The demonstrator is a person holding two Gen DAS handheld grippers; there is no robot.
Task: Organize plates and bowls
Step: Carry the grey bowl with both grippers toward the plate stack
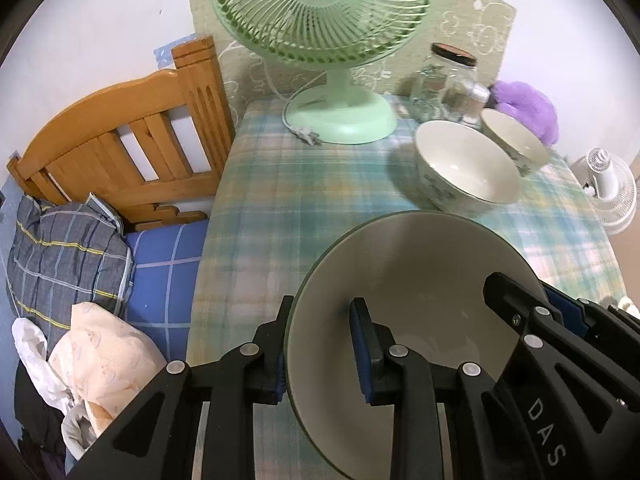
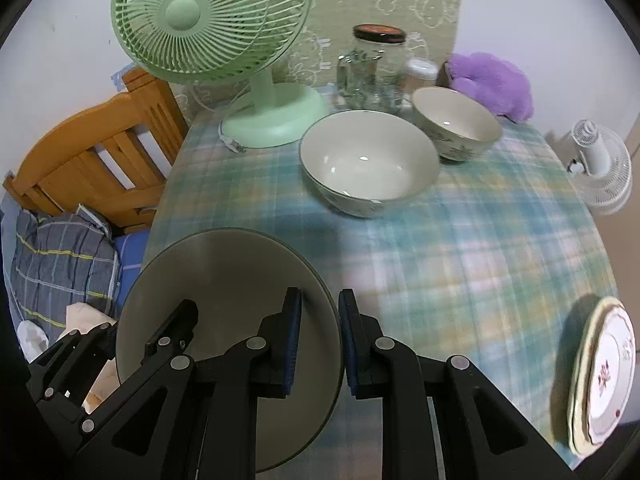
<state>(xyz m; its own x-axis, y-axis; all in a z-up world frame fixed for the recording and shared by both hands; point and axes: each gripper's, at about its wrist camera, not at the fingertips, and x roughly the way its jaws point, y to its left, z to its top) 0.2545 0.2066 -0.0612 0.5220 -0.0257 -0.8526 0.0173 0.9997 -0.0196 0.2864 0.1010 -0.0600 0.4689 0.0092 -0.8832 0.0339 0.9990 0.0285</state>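
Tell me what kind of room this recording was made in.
Most likely a bedroom doubling as a dining spot: a wooden headboard and pillow sit beside a table with a plaid tablecloth, where a green desk fan and bowls stand.

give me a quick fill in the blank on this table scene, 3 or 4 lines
1. Both the left gripper and the right gripper are clamped on the rim of one large grey ____.
2. The fan at the back of the table is coloured ____.
3. Apart from the held one, ____ empty bowls stand on the checked tablecloth.
4. The floral plates sit at the table's ____ edge in the right wrist view.

Missing words: bowl; green; two; right
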